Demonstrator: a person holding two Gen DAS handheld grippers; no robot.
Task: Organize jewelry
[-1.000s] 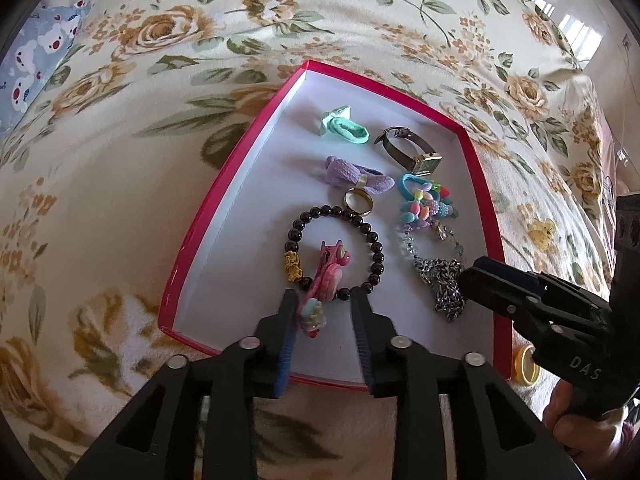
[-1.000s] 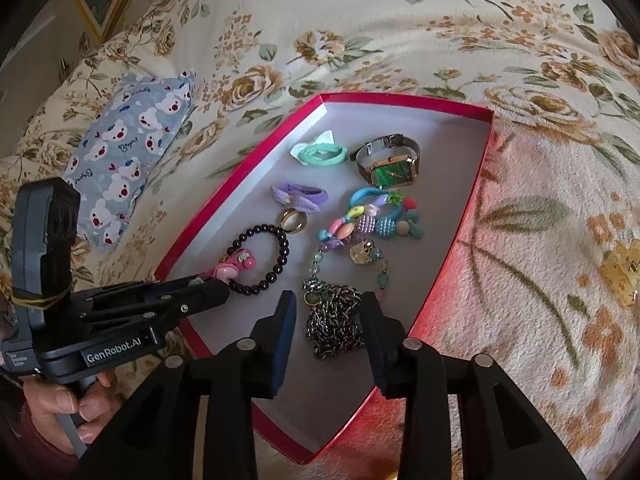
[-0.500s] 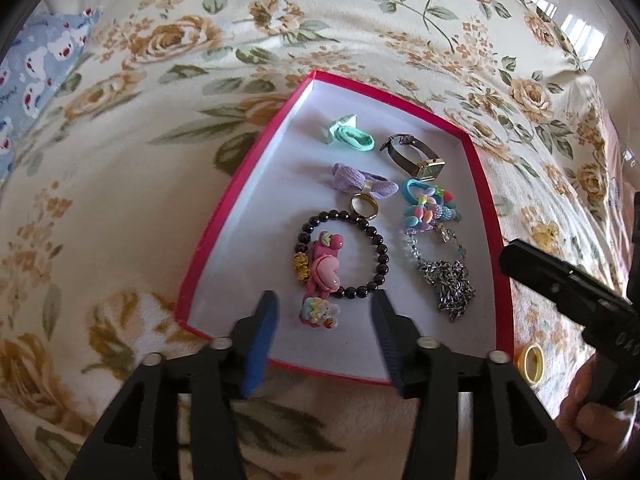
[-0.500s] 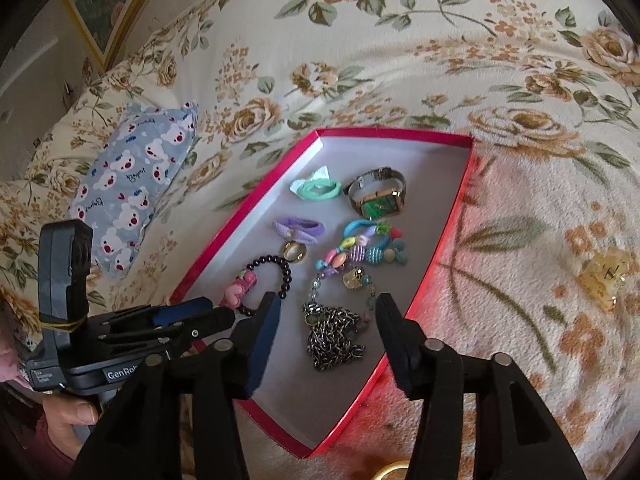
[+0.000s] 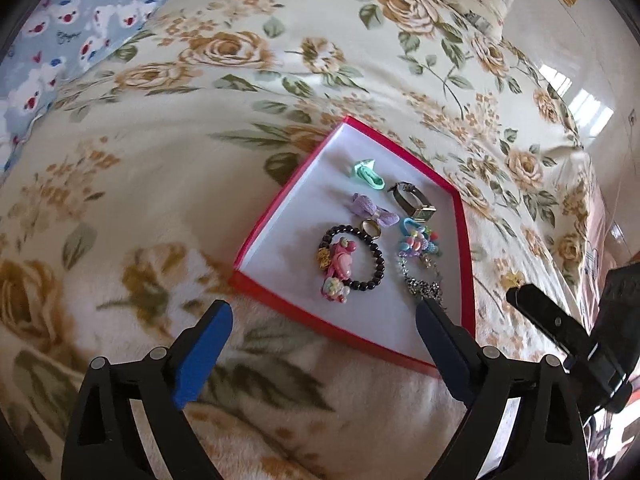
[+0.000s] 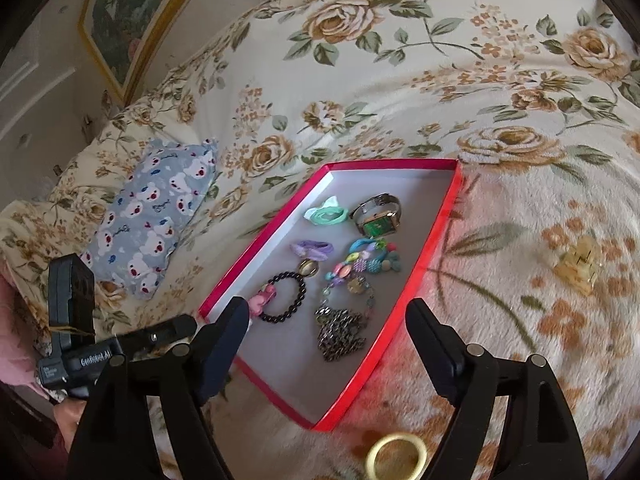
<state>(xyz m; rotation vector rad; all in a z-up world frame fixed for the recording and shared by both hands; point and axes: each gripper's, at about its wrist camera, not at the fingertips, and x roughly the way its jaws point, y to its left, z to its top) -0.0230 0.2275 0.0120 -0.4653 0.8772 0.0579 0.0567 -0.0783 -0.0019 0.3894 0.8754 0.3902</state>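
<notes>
A shallow red box [image 5: 276,208] [image 6: 436,236] lies on the floral blanket and holds jewelry: a pink cartoon clip [image 5: 338,270] [image 6: 262,300] inside a black bead bracelet [image 5: 376,256] [image 6: 298,296], a gold ring [image 5: 371,229], a purple bow [image 5: 374,210], a mint hair tie [image 5: 366,172], a watch [image 5: 414,202] [image 6: 378,216], a colourful bead piece [image 5: 418,240] and a metal chain [image 5: 426,290] [image 6: 340,334]. My left gripper [image 5: 322,320] is open and empty, pulled back in front of the box. My right gripper [image 6: 326,320] is open and empty above the box's near end.
A yellow ring-shaped piece [image 6: 396,456] lies on the blanket just in front of the box. A clear amber hair claw [image 6: 578,264] lies on the blanket to the right. A blue bear-print pillow [image 5: 68,40] [image 6: 148,216] lies to the left.
My left gripper opened, left the pink clip lying in the box inside the bracelet, and drew back. My right gripper also opened wide and pulled back from the box.
</notes>
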